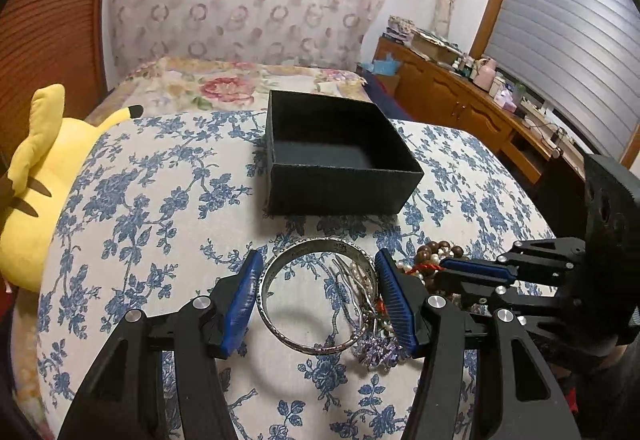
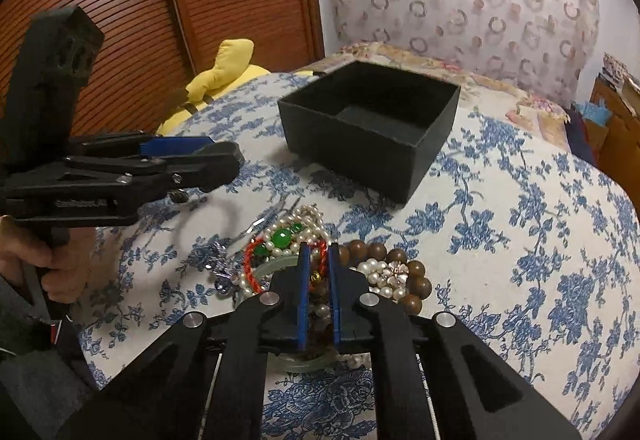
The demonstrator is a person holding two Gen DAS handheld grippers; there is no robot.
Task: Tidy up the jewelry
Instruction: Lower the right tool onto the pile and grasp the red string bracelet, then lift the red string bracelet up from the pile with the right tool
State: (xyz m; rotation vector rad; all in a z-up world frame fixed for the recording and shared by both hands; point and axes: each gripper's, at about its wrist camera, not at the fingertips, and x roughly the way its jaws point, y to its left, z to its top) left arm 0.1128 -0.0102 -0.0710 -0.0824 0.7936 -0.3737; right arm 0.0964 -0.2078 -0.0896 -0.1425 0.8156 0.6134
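An open, empty black box (image 1: 336,152) stands on the blue-flowered cloth, also in the right wrist view (image 2: 372,128). My left gripper (image 1: 318,280) is open, its blue pads on either side of a silver bangle (image 1: 316,296) lying flat. Right of it lies a heap of jewelry (image 2: 304,240): pearls, green beads, a red cord, brown wooden beads (image 2: 400,264) and a purple piece (image 1: 378,350). My right gripper (image 2: 319,252) is down in the heap, jaws nearly shut around the red cord (image 2: 320,248). It shows at the right in the left wrist view (image 1: 476,270).
A yellow plush toy (image 1: 36,180) lies at the cushion's left edge. A flowered bed (image 1: 240,80) lies behind the box. A wooden dresser (image 1: 460,100) with clutter stands at the right. Slatted wooden doors (image 2: 120,20) stand at the left.
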